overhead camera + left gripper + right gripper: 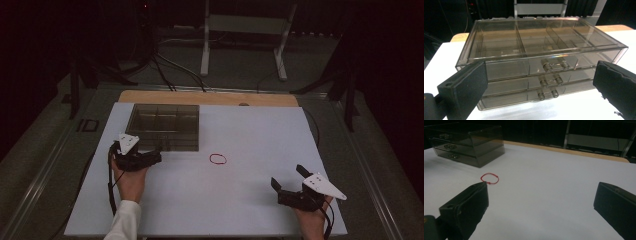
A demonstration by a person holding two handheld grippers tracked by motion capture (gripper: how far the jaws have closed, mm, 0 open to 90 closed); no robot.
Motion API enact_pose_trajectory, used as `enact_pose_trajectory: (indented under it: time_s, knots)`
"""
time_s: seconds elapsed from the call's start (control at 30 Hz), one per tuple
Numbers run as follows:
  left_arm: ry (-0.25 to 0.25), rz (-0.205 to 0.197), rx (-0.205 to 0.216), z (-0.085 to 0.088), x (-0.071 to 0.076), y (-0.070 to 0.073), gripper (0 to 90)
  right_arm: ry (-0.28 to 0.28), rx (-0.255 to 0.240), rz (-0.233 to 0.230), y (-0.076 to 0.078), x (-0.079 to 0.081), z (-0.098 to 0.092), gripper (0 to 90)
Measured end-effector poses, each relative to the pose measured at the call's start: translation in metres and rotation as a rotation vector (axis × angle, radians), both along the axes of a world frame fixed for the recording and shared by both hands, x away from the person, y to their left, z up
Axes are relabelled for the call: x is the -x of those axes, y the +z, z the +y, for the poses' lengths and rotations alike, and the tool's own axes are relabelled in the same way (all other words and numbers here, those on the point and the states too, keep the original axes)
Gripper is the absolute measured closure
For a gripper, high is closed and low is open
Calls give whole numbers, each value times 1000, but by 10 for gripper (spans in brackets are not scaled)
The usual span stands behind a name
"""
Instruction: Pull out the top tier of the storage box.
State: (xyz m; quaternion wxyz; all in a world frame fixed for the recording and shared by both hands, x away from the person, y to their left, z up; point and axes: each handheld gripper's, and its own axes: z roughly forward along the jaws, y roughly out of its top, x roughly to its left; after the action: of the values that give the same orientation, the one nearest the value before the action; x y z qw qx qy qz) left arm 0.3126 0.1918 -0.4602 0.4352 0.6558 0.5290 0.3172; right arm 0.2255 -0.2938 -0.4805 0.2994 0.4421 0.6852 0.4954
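On the white bench [240,200], going left to right with the smoky clear drawer box [163,126] as the landmark: the left hand-held gripper [150,159] sits just in front of the box's near left corner, jaws spread wide with nothing between them; its own view looks straight at the box front, where three shallow drawers are stacked, each with a small two-knob clear handle [555,65] near the middle; all three drawers look shut, and the divided tray on top appears empty. To the right of the box and a little nearer the person lies a thin red band [218,159], a closed loop flat on the bench, apart from the box; in the right gripper view it lies [489,178] beyond the tip of one jaw. Well to the right of the box, near the bench's front edge, the right hand-held gripper [289,179] rests with its jaws likewise standing apart and holding nothing.

By my judgement the box is light, stiff, slick plastic that could slide when a drawer is tugged; best to pinch one handle's knobs and steady the case. The band is likely soft, limp and nearly weightless; pinch a single strand low against the bench, since it may slip or roll away.
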Motion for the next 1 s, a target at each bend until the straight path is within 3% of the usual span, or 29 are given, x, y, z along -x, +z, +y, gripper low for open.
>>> enact_pose_trajectory:
  time_s: [1.0]
  knots:
    - [-8,46,-31,-7,-20,-11,11,-5,-5,-2,0,-1,-2,0]
